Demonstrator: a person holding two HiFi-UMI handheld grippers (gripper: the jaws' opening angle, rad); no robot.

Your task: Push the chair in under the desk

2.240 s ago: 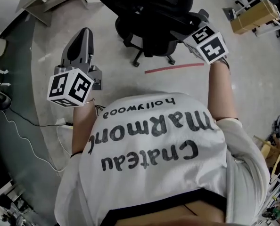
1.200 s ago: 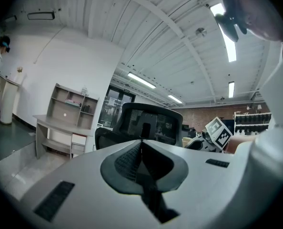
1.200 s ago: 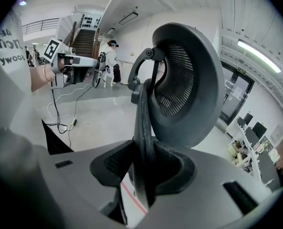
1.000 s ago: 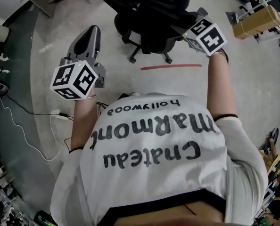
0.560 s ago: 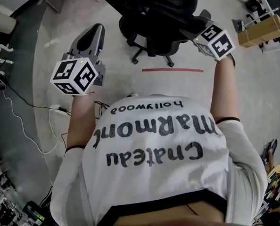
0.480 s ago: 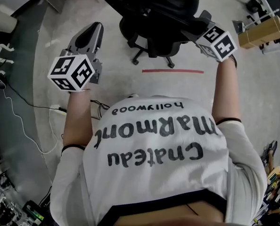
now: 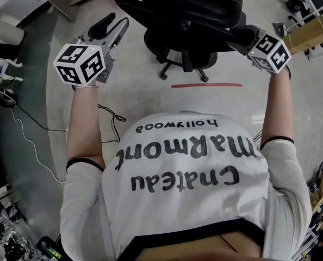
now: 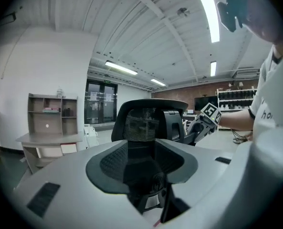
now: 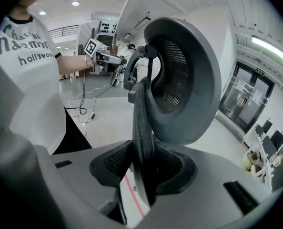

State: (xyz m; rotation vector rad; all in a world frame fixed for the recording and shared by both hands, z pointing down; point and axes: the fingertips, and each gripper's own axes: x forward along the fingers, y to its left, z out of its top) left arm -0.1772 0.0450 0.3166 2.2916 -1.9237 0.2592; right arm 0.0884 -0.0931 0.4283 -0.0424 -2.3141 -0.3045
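Note:
The black office chair [image 7: 188, 20] stands on the floor ahead of me, its wheeled base [image 7: 183, 64] showing below the seat. My right gripper [image 7: 236, 35] is shut on the thin side edge of the chair's backrest [image 9: 140, 142], which runs between its pads; the mesh headrest [image 9: 189, 75] rises above. My left gripper [image 7: 113, 24] hovers to the chair's left, apart from it. Its jaws have just been opening and nothing is between them. In the left gripper view [image 8: 144, 165] the chair's back [image 8: 148, 120] stands some way off, with the right gripper [image 8: 206, 119] at its side.
A red tape line [image 7: 206, 85] marks the floor behind the chair. Cables [image 7: 28, 140] trail over the floor at the left. A pale desk with shelves [image 8: 48, 132] stands at the far left, and a cardboard box [image 7: 309, 32] sits at the right.
My left gripper has moved forward toward the chair's left side and its jaws have opened. The right gripper and the chair's back have shifted to the right.

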